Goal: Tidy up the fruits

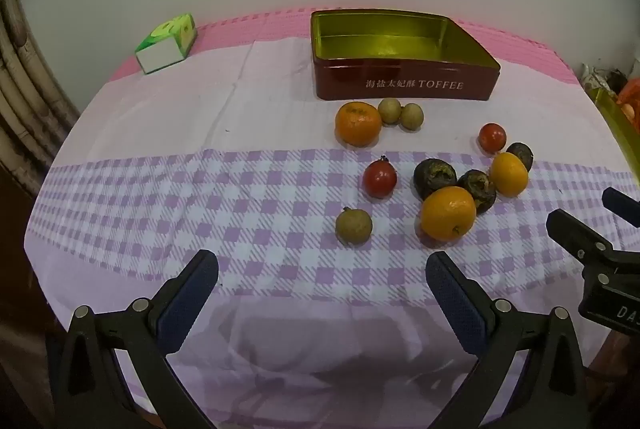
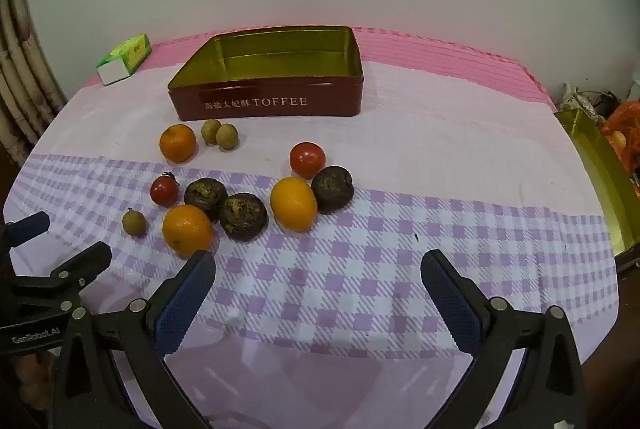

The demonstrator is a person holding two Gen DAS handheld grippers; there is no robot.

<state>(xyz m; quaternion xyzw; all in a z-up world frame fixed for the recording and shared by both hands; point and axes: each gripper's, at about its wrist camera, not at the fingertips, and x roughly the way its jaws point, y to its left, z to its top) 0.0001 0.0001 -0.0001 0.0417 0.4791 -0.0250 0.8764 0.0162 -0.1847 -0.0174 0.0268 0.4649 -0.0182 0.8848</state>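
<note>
An empty red toffee tin (image 1: pixel 404 85) (image 2: pixel 272 105) with a gold inside stands at the back of the table. Loose fruit lies in front of it: three oranges (image 1: pixel 448 213) (image 2: pixel 186 229), two red tomatoes (image 1: pixel 379 177) (image 2: pixel 307 159), three dark wrinkled fruits (image 1: pixel 434 176) (image 2: pixel 242 216), and three small tan longans (image 1: pixel 353 225) (image 2: pixel 134 223). My left gripper (image 1: pixel 322 269) is open and empty, near the front edge, just short of the nearest longan. My right gripper (image 2: pixel 318 269) is open and empty, right of the nearest orange.
A green and white carton (image 1: pixel 168 43) (image 2: pixel 124 59) lies at the back left. A gold tin lid (image 2: pixel 600 165) with an orange bag sits off the table's right edge. A checked cloth (image 2: pixel 400 229) covers the table. A wall stands close behind.
</note>
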